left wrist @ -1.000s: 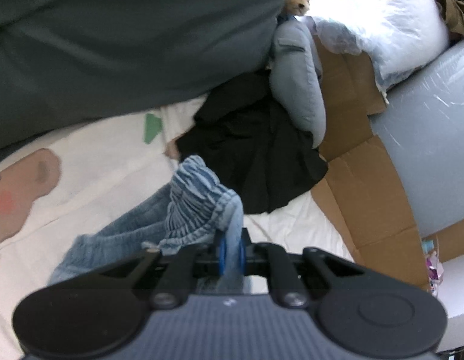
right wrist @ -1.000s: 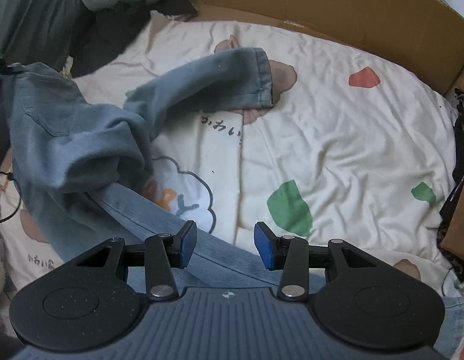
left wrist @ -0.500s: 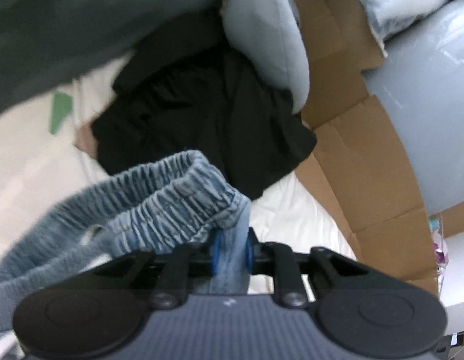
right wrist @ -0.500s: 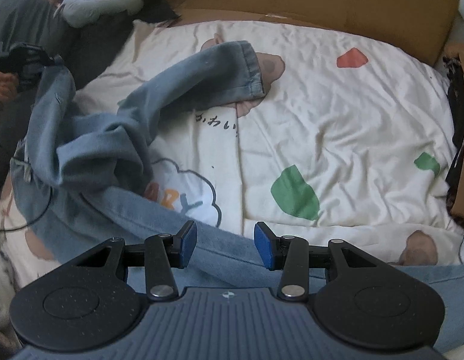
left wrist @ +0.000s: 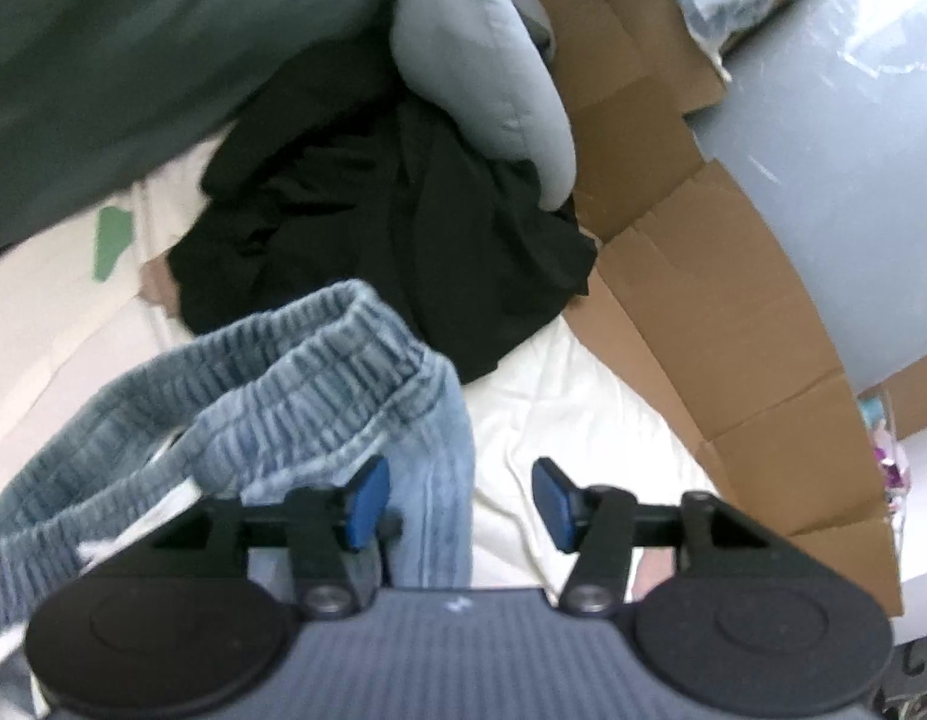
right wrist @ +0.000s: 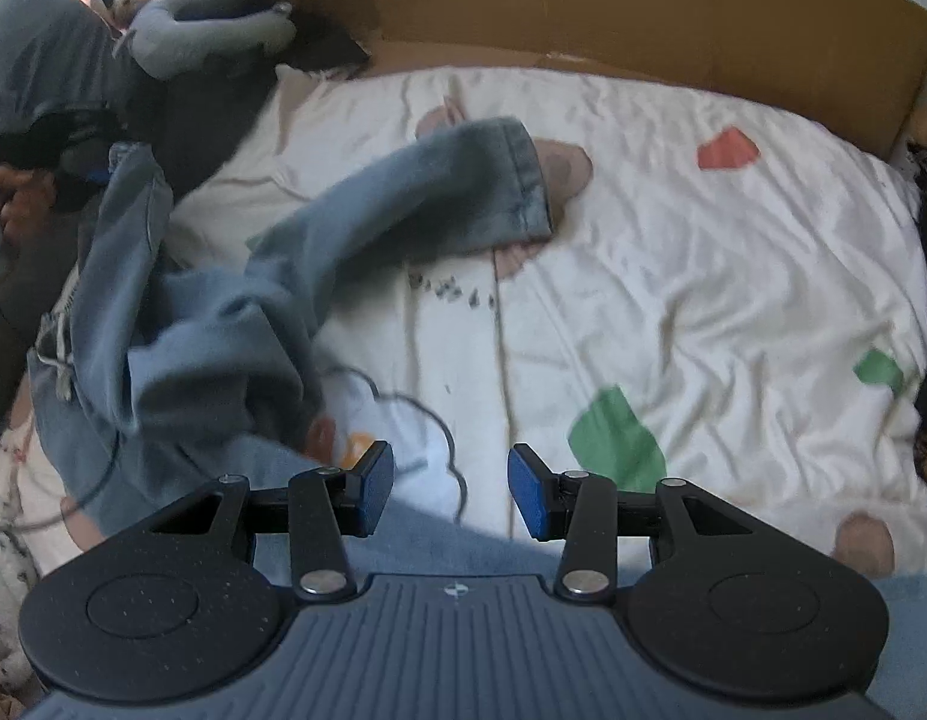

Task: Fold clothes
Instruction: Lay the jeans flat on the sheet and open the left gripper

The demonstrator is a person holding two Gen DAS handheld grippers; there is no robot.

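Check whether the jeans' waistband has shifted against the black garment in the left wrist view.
Yes. The waistband has spread wider and slid left below the black garment, with the left gripper jaws opening off it.

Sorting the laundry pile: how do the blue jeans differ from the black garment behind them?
The jeans are light blue ribbed-waist denim; the black garment is plain, dark and thinner-looking. The jeans lie between the opening fingers of the left gripper; the black garment lies apart, untouched, against the cardboard. Both are crumpled and unfolded.

Jeans [right wrist: 235,312] on printed bedsheet [right wrist: 703,276]
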